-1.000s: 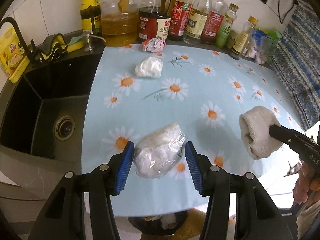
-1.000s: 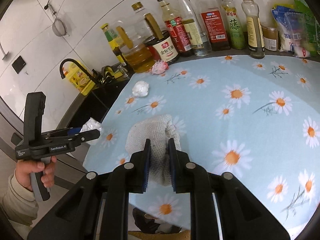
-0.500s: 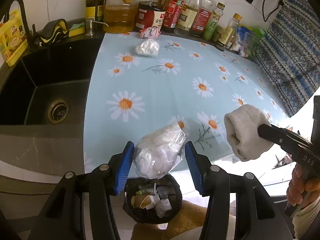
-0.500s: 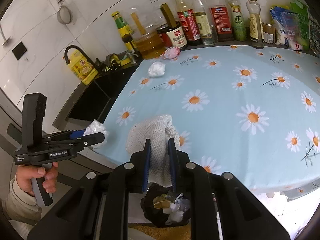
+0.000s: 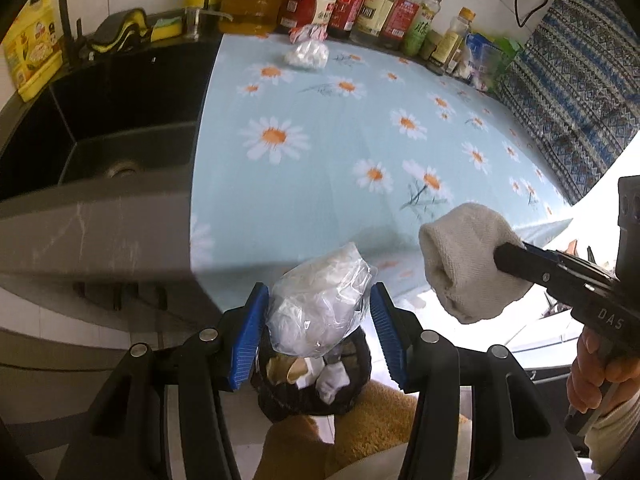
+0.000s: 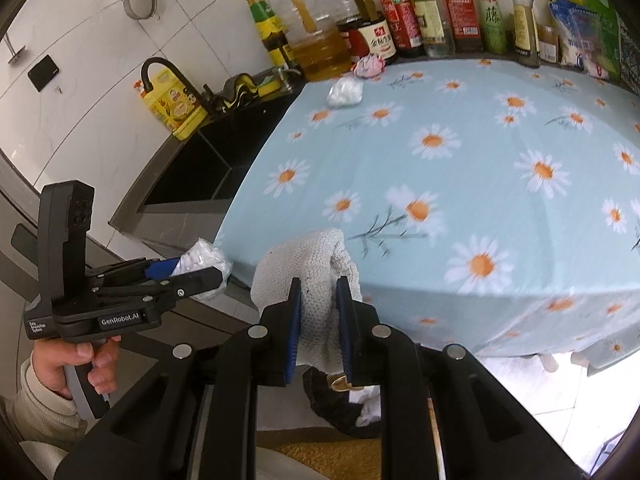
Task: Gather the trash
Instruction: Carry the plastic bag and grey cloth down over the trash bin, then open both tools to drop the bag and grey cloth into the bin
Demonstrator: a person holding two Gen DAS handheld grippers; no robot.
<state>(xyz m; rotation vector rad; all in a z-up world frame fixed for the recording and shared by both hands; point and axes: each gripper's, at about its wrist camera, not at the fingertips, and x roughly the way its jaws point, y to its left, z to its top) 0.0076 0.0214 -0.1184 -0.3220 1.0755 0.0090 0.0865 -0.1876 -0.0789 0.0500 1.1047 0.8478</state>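
My left gripper [image 5: 318, 316] is shut on a clear plastic bag of white waste [image 5: 320, 308] and holds it off the counter's front edge, above a black trash bin [image 5: 316, 384] on the floor. The left gripper also shows in the right wrist view [image 6: 200, 276]. My right gripper [image 6: 318, 308] is shut on a white knitted cloth [image 6: 308, 264], also held past the counter edge, with the bin [image 6: 344, 404] below it. Two more pieces lie at the back of the daisy tablecloth [image 5: 340, 152]: a white crumpled wad [image 5: 306, 56] and a pink-white wrapper [image 5: 308, 33].
A black sink [image 5: 100, 120] lies left of the cloth-covered counter. Oil and sauce bottles [image 5: 360, 4] line the back wall, with packets [image 5: 480, 60] at the right. A yellow detergent bottle [image 5: 32, 52] stands by the tap. A tan mat [image 5: 304, 440] lies under the bin.
Both grippers have pulled back from the counter with their loads and now hang past its front edge. The trash bin has come into view below them.
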